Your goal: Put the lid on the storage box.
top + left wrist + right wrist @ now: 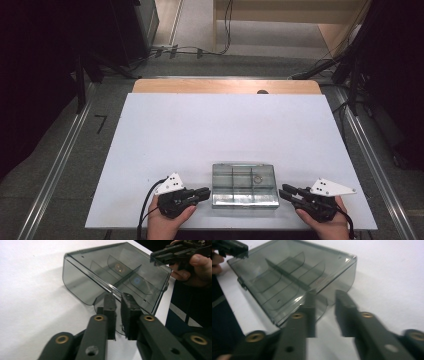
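At the near edge of the white worktop, two hands come in from the bottom of the high view, each bearing a gripper. The left gripper sits at about 7 o'clock from the worktop's centre and points toward 3 o'clock; the right gripper sits at about 5 o'clock and points toward 9 o'clock. Between their tips lies a smoky clear compartment box, at 6 o'clock on the worktop, close to the near edge.

In the left gripper view, the left gripper has its jaws set narrow, a slim gap between the pads, and their tips stand at the box's rounded tab on its nearest side. Whether the pads press on the tab cannot be told; light shows between them. In the right gripper view, the right gripper has its jaws parted wider, straddling the matching tab of the box, with a clear gap on the 3 o'clock side; this picture is blurred.

The box is shut, its lid flat, and thin dividers inside split it into compartments. A small ring-like item lies in a compartment toward 2 o'clock within the box.

Farther off, the worktop's wooden far edge runs at 12 o'clock, and cables lie on the floor beyond.
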The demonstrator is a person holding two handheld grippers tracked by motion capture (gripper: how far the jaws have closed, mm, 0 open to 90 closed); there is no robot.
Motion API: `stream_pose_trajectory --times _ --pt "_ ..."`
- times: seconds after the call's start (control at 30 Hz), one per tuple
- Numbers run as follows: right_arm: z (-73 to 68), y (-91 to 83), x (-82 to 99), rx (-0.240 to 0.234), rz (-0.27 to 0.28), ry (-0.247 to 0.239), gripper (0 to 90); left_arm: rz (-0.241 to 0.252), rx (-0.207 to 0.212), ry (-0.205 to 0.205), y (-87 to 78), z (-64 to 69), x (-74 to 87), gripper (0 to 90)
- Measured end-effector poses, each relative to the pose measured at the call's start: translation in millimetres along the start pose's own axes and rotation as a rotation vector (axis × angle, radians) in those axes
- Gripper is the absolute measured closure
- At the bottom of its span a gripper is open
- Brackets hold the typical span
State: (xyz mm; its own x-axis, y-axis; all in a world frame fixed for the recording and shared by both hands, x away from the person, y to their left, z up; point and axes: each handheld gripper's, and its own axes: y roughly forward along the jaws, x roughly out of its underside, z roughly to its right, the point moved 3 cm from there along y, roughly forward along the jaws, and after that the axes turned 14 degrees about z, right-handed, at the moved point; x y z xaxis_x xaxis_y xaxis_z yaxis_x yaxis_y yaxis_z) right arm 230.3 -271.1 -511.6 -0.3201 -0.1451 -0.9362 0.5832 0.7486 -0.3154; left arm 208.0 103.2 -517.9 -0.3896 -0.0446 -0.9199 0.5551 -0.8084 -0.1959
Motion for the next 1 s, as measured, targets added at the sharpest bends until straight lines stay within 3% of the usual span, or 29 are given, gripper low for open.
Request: stream_pose_trajectory --times 0.33,0.53,1.0 --pt "6.7 -7.0 -14.4 0.005 0.066 0.016 24.0 0.069 -0.028 0.057 -9.0 -1.9 -8.4 52.4" --pt "11.1 -11.1 -19.1 0.019 0.091 -0.001 9.6 0.104 -0.023 0.060 -16.0 -6.4 -13.2 38.4" --pt "28.5 -23.5 -22.3 0.031 0.134 0.007 8.4 0.141 -0.055 0.050 -30.1 -19.8 -18.5 28.0"
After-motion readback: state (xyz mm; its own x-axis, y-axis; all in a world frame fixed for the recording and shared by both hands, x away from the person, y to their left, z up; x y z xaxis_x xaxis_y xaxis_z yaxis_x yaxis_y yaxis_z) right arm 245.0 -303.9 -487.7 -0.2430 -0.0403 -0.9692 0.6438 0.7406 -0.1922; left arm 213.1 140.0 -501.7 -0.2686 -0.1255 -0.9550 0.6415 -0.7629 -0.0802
